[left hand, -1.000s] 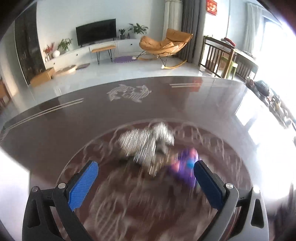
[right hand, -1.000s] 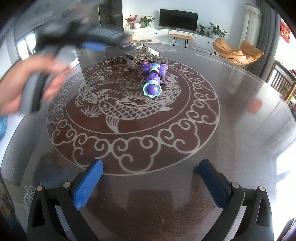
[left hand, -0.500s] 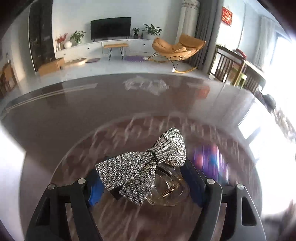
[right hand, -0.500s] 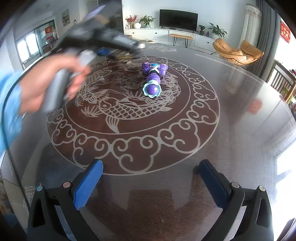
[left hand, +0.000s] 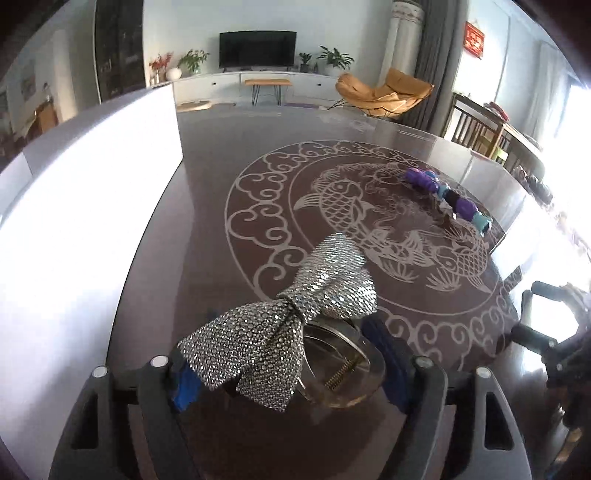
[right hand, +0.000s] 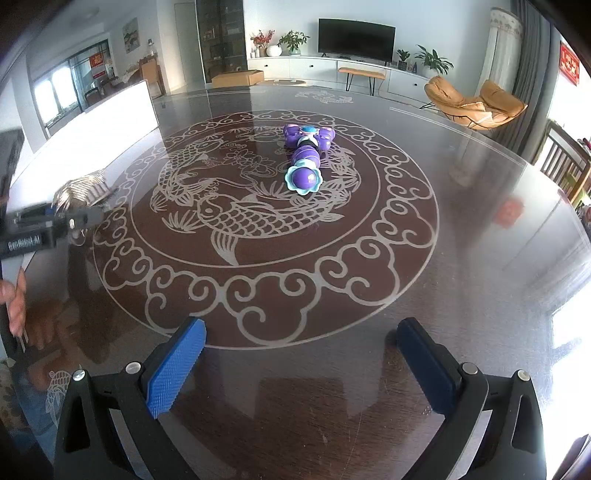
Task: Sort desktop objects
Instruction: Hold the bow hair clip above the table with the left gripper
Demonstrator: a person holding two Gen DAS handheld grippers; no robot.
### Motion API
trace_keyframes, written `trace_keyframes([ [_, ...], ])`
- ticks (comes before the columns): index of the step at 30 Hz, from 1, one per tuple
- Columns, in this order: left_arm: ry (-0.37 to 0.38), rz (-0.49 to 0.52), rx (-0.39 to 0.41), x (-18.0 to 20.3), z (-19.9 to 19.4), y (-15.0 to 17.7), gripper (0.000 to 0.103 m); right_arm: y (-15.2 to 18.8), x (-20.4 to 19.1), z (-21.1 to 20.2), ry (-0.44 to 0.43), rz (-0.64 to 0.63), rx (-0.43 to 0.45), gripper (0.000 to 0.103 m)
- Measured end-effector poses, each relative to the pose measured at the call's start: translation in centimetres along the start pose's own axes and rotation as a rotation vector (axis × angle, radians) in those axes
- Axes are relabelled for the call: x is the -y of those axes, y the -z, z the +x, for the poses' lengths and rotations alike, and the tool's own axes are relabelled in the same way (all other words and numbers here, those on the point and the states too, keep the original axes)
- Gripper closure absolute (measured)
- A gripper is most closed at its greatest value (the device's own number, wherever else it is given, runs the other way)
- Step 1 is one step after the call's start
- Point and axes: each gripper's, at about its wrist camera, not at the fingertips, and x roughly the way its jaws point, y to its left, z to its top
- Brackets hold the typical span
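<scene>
The left gripper (left hand: 291, 369) was clamped on a clear plastic hair claw clip with a silver rhinestone bow (left hand: 284, 332) — its jaws easing apart, the clip between the pads, carried near the left edge of the dark glass-topped table (left hand: 207, 206). The bow's long axis ran diagonally, near-left to far-right. The right gripper (right hand: 299, 369) hung open and empty. The purple-and-teal jointed plastic toy (right hand: 304, 157) lay at the table's centre, lengthwise away from the near edge — likely unsorted.

A home living rm is shown: a flat TV (right hand: 356, 34) on a white media unit w/ potted plants (right hand: 293, 40), an orange lounge chair (right hand: 476, 103), curtains, and a dark fish-patterned table (right hand: 461, 229) in front.
</scene>
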Motion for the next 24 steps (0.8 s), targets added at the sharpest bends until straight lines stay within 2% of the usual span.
trace_keyframes([
  [2, -0.026, 0.035, -0.021, 0.5, 0.5, 0.0, 0.014, -0.1, 0.0, 0.1, 0.000, 0.000, 0.000, 0.000],
  [3, -0.039, 0.058, -0.036, 1.0, 0.8, 0.0, 0.004, -0.1, 0.0, 0.0, 0.000, 0.000, 0.000, 0.000],
  [4, -0.056, 0.081, -0.053, 1.4, 1.2, -0.2, 0.000, -0.1, 0.0, 0.1, 0.000, 0.000, 0.000, 0.000],
  [24, -0.049, 0.062, -0.057, 0.9, 1.3, 0.2, 0.000, -0.2, 0.2, 0.3, 0.001, -0.001, 0.000, 0.000],
])
